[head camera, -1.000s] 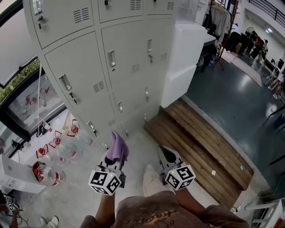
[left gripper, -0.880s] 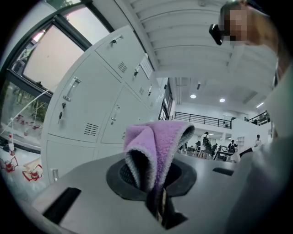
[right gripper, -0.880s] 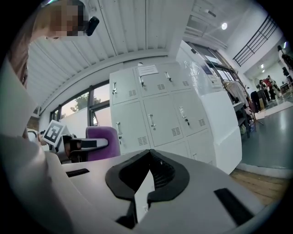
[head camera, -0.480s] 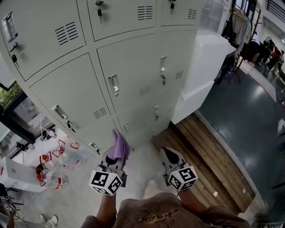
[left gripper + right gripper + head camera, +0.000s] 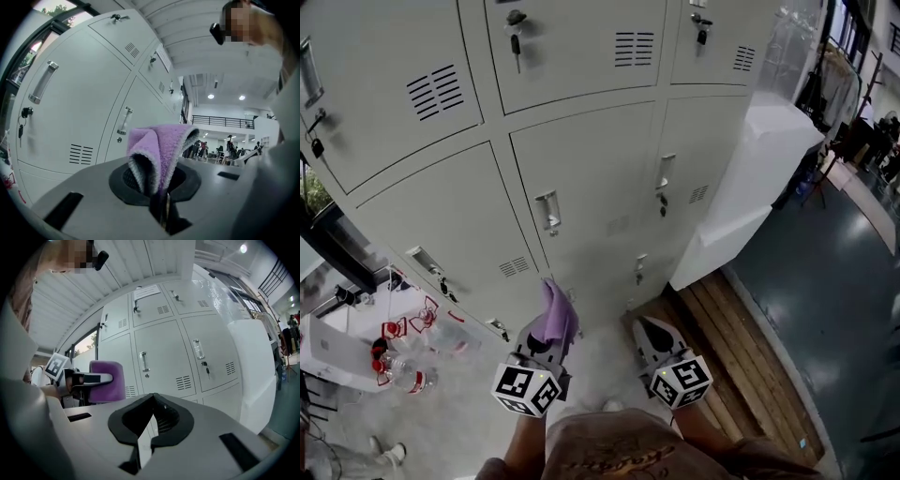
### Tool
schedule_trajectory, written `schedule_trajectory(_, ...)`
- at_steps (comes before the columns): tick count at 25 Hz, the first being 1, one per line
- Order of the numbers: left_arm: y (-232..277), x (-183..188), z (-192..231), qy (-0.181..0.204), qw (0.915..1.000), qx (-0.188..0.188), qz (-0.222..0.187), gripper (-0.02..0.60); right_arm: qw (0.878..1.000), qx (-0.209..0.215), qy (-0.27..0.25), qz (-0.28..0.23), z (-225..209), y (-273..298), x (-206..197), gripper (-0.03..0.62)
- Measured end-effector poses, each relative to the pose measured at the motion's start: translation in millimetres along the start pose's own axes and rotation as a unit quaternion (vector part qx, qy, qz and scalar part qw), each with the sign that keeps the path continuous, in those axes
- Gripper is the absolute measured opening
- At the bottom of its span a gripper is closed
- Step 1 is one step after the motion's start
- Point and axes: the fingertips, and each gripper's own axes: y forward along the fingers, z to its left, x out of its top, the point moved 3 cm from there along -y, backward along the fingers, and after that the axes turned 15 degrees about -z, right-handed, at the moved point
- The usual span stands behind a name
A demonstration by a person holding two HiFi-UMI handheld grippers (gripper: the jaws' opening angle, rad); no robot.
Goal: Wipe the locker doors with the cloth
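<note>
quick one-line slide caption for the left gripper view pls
Left gripper shut on a folded purple cloth, facing a bank of grey locker doors.

Right gripper (image 5: 153, 397), bottom centre: grey body, dark jaws closed tip to tip, nothing between them.
Left gripper (image 5: 101, 378), left of centre: clamped on a purple cloth (image 5: 112, 383); its marker cube (image 5: 57, 365) just to the left.
Locker doors (image 5: 161, 357), centre: pale grey, in rows, each with a handle and vent slots; a key hangs at the right-hand door.
Paper sheet (image 5: 146, 290), top centre, on an upper door.
White cabinet (image 5: 253, 366), right, beside the lockers.
</note>
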Motion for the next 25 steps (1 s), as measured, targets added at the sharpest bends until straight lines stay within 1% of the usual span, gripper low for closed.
schedule_trajectory(5,10.7,19.8,10.8,0.011,0.9999,0.0,-0.008,0.038,1.0,0.004,0.003,-0.001,2.4,15.7,-0.2,-0.003)
schedule_trajectory(12,30.6,68.5,21.2,0.031,0.9982,-0.027,-0.043,0.038,1.0,-0.008,0.005,-0.015,6.5,32.8,2.7,-0.003)
schedule_trajectory(17,42.5,92.2,31.1,0.053,0.9957,-0.043,-0.062,0.038,1.0,-0.003,0.011,-0.021,15.1,43.4,-0.5,-0.003)
schedule_trajectory(25,74.8,146.8,51.8,0.079,0.9902,-0.032,-0.111,0.038,1.0,-0.005,0.007,-0.013,15.3,44.4,-7.2,-0.003)
